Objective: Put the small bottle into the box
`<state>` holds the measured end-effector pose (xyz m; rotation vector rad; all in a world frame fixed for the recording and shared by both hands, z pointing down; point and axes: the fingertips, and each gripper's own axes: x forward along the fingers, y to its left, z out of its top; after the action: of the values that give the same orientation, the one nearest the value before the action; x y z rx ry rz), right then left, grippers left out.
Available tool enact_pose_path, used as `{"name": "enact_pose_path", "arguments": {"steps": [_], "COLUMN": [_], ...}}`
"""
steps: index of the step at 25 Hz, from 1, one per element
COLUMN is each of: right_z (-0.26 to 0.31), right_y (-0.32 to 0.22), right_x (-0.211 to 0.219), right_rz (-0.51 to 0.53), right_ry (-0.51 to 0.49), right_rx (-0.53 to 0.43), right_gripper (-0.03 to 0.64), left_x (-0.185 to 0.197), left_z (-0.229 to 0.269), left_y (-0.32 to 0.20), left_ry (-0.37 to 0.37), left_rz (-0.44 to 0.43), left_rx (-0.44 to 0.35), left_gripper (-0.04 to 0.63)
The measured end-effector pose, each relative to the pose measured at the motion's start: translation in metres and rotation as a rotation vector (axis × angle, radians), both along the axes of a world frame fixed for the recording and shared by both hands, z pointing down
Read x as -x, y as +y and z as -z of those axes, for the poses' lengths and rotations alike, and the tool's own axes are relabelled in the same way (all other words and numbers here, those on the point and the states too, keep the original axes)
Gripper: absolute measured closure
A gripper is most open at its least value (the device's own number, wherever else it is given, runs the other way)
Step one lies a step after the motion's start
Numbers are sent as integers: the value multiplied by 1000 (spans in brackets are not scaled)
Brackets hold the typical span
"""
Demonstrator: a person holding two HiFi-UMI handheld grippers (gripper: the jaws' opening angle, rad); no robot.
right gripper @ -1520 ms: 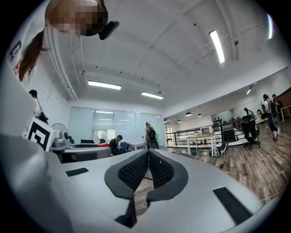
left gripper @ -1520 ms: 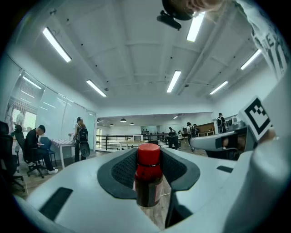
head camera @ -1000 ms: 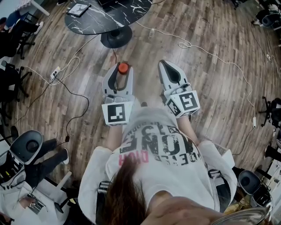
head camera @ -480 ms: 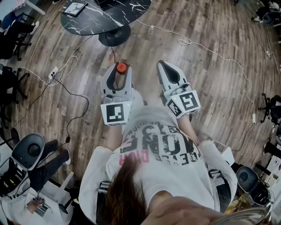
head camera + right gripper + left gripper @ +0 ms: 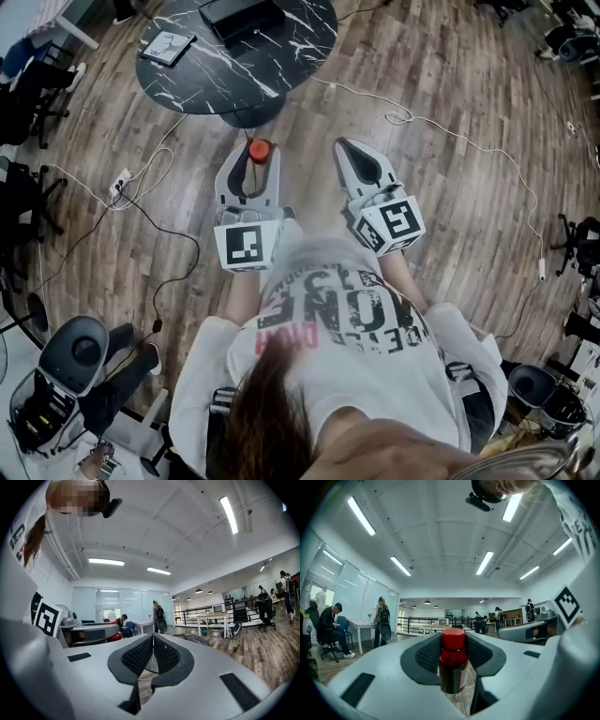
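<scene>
A small dark bottle with a red cap (image 5: 260, 150) stands upright between the jaws of my left gripper (image 5: 251, 152), which is shut on it. In the left gripper view the bottle (image 5: 452, 665) sits between the dark pads (image 5: 426, 654), held level above the wood floor. My right gripper (image 5: 353, 150) is beside it to the right, shut with nothing in it; its pads (image 5: 140, 656) meet at the tips. A black box (image 5: 242, 14) lies on the round black marble table (image 5: 281, 56) ahead of both grippers.
A flat grey item (image 5: 167, 45) also lies on the table. White and black cables (image 5: 412, 117) and a power strip (image 5: 119, 159) run across the floor. Office chairs (image 5: 23, 84) stand at the left and grey equipment (image 5: 70, 352) at the lower left.
Both grippers have moved forward together and the table has come closer in the head view. The bottle stays in the left gripper's jaws; the right gripper's jaws stay shut.
</scene>
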<state>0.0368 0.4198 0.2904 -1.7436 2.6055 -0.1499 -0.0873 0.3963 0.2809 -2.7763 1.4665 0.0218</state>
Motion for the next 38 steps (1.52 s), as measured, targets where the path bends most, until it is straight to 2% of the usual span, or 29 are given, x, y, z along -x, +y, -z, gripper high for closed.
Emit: {"name": "enact_pose_path", "arguments": {"steps": [4, 9, 20, 29, 38], "right_z": [1, -6, -6, -8, -13], "right_y": [-31, -51, -66, -78, -116], "right_x": [3, 3, 18, 9, -12], "right_rz": [-29, -64, -47, -53, 6], "right_ry": [43, 29, 25, 3, -22], "right_rx": [26, 63, 59, 34, 52], "right_gripper": [615, 614, 614, 614, 615], "left_x": [9, 17, 33, 27, 7], "left_z": [3, 2, -1, -11, -13], "left_y": [-34, -63, -84, -88, -115], "left_ry": [-17, -13, 3, -5, -4], "left_rz": [-9, -18, -12, 0, 51], "left_rx": [13, 15, 14, 29, 47], "left_gripper": [449, 449, 449, 449, 449]}}
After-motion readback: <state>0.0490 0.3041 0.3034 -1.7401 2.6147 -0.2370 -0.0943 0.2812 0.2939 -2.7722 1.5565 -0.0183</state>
